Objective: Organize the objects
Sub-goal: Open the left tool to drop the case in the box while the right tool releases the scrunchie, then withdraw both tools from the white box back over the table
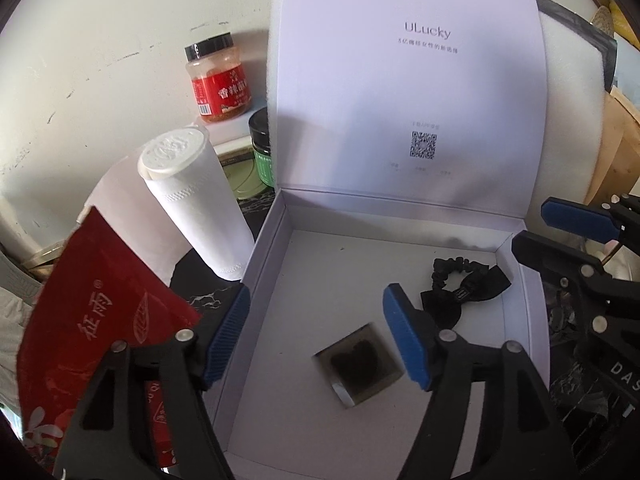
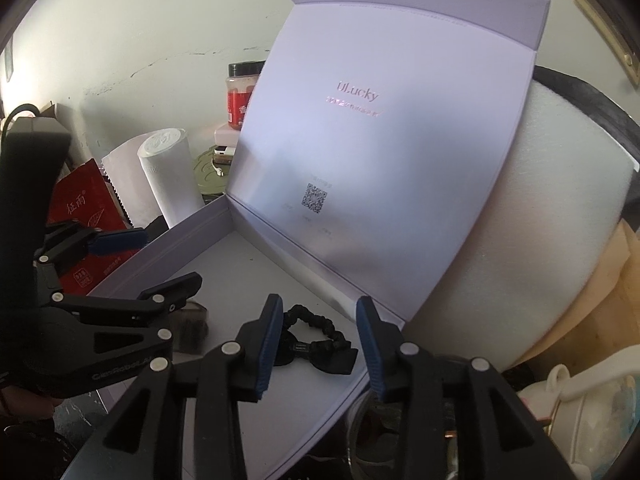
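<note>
Both grippers, left (image 1: 316, 338) and right (image 2: 318, 344), unclenched, empty | scrunchie (image 1: 464, 284), square tile (image 1: 358, 368) in box (image 1: 260, 248)

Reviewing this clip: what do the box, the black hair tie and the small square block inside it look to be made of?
Box: matte white cardboard, with creased hinge and printed lid.
Hair tie: black fabric, with gathered ruffles and a bow.
Square block: probably clear glass or acrylic, with glossy edges and a dark shape inside.
</note>
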`<action>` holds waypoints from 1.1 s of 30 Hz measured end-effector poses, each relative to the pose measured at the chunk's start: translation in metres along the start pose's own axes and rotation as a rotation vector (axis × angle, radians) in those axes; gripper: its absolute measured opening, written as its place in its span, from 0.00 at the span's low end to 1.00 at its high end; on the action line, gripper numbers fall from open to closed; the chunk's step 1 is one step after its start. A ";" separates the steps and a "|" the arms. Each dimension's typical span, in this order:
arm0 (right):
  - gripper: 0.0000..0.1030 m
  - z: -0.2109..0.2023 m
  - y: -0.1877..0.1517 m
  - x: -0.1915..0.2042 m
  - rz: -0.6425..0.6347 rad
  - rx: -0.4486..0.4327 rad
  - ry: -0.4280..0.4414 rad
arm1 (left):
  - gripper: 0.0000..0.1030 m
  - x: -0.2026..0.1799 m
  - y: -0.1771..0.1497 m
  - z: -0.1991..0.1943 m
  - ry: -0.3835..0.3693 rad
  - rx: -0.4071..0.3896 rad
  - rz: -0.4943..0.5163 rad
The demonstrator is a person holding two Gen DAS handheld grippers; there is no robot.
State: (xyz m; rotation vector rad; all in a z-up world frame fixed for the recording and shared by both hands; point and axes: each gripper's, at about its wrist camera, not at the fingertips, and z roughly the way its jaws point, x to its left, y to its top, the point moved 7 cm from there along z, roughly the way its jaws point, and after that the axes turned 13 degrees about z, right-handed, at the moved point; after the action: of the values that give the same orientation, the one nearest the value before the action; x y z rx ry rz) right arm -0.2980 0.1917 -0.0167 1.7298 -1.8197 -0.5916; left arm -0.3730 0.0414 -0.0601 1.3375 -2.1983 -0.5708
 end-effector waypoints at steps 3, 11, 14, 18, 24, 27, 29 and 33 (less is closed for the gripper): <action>0.37 -0.005 0.001 -0.001 0.000 -0.012 -0.007 | 0.68 0.005 0.000 -0.008 0.006 -0.012 -0.018; 0.40 -0.024 0.002 0.000 -0.010 -0.041 -0.017 | 0.69 0.017 0.001 -0.039 0.027 -0.046 -0.040; 0.42 -0.035 0.004 0.001 -0.010 -0.059 -0.014 | 0.69 0.017 0.002 -0.053 0.039 -0.060 -0.037; 0.46 -0.052 0.007 0.004 -0.016 -0.087 -0.011 | 0.71 0.017 0.003 -0.071 0.042 -0.077 -0.038; 0.50 -0.079 0.006 0.005 -0.023 -0.120 -0.013 | 0.74 0.014 0.004 -0.101 0.057 -0.110 -0.036; 0.50 -0.094 0.004 0.004 -0.024 -0.134 -0.013 | 0.75 0.011 0.004 -0.115 0.066 -0.122 -0.032; 0.50 -0.104 0.002 0.003 -0.025 -0.144 -0.012 | 0.75 0.008 0.003 -0.126 0.071 -0.130 -0.029; 0.50 -0.124 -0.002 0.003 -0.027 -0.164 -0.012 | 0.76 0.003 0.000 -0.146 0.083 -0.144 -0.023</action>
State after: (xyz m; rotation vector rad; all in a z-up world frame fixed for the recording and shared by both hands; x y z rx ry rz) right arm -0.2148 0.1955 0.0757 1.6465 -1.7074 -0.7419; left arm -0.2853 0.0254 0.0553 1.2896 -2.0375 -0.6566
